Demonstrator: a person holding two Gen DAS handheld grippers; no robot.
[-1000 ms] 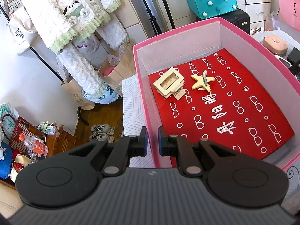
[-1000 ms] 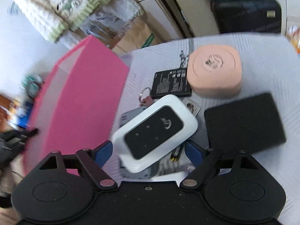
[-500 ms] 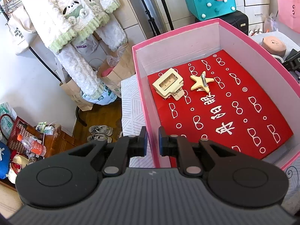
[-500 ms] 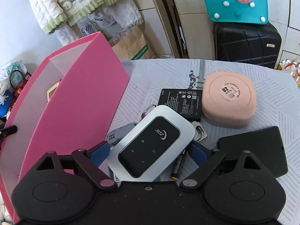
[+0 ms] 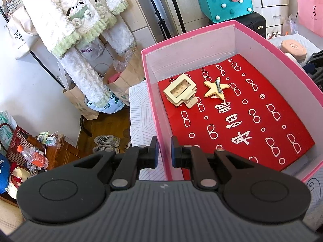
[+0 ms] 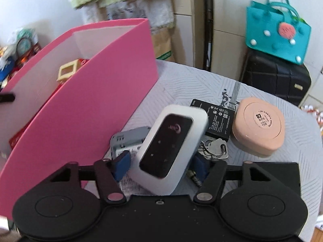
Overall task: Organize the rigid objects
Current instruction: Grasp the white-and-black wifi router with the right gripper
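Note:
My right gripper (image 6: 161, 164) is shut on a white pocket router with a black face (image 6: 168, 147), held above the table beside the pink box (image 6: 90, 104). My left gripper (image 5: 163, 150) is shut on the near left wall of the pink box (image 5: 159, 113). Inside on the red lining lie a cream square clip (image 5: 180, 89) and a cream star clip (image 5: 216, 87). On the table past the router lie a black battery (image 6: 219, 119), a peach round case (image 6: 259, 127), keys (image 6: 215, 148), a grey device (image 6: 129, 141) and a black card (image 6: 272, 173).
A black suitcase (image 6: 276, 78) with a teal felt bag (image 6: 278, 34) stands beyond the table. A clothes rack with fluffy garments (image 5: 80, 20), paper bags (image 5: 123, 76) and shoes (image 5: 105, 142) are left of the table. A pink bag (image 5: 310, 6) hangs at far right.
My right gripper has lifted the router higher and swung, so the router now points away and the box interior shows. The left gripper stays clamped on the box wall.

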